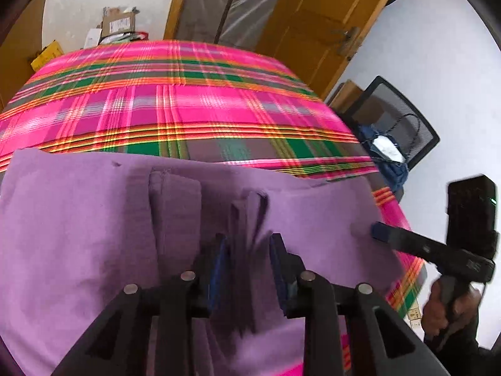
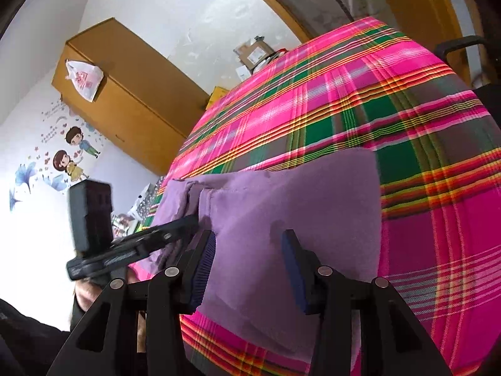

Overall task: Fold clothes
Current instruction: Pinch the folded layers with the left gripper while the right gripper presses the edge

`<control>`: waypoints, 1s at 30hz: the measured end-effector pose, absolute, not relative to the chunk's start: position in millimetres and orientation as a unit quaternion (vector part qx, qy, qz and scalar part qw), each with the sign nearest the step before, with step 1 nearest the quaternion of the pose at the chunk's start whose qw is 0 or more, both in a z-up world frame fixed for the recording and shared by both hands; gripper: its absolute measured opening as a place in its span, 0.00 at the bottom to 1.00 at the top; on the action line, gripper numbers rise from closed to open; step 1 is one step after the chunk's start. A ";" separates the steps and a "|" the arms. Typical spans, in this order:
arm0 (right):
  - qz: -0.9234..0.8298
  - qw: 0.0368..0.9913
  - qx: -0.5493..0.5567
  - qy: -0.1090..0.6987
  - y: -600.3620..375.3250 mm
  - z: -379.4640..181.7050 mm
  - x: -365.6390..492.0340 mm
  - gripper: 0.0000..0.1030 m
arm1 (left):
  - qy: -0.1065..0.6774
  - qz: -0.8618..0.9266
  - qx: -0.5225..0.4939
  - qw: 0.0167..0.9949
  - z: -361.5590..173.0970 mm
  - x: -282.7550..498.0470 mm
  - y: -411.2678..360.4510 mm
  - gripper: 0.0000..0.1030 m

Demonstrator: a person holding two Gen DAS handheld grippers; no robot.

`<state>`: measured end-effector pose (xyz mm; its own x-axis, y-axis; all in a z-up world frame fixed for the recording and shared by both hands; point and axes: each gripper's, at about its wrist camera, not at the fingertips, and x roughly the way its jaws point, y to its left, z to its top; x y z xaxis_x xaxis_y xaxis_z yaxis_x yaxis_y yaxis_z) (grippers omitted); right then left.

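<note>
Caught mid-fold: left gripper gaped astride a blurred ridge of purple garment, right gripper gaped empty above it; likely needed regripping next.

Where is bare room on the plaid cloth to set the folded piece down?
Free: the plaid cloth beyond the purple garment, up to the boxes at the far edge. Crowded: the near edge, where the garment lies under the left gripper and right gripper.

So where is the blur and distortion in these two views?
Left wrist view: motion blur smears the purple cloth fold between the left tongs; fisheye bows the plaid tablecloth. Right wrist view: the cloth is fairly sharp, the other tool soft, the left wall overexposed.
</note>
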<state>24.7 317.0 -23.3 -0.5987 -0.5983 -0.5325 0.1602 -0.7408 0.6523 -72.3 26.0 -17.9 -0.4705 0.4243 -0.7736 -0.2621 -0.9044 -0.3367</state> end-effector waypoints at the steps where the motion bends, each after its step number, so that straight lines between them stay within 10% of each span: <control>1: -0.848 0.222 0.388 -0.283 318.2 -23.7 24.8 0.45 | -0.088 0.851 -0.478 0.202 -20.7 -76.3 27.5 0.28; 9: -0.849 0.209 0.388 -0.290 327.9 -26.6 23.5 0.45 | -0.127 0.853 -0.460 0.214 -19.1 -84.8 22.1 0.08; 26: -0.882 0.098 0.352 -0.298 372.6 -23.7 29.6 0.45 | -0.151 0.858 -0.452 0.192 -12.3 -74.1 4.5 0.09; 30: -0.884 0.087 0.367 -0.276 371.1 -23.5 18.8 0.25 | -0.146 0.868 -0.431 0.199 2.6 -64.2 7.1 0.09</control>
<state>18.8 371.1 -23.5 -0.7162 -0.3559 -0.6004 -0.0485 -0.8328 0.5514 -64.2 7.1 2.6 -0.5491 0.4706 -0.6907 -0.2187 -0.8785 -0.4247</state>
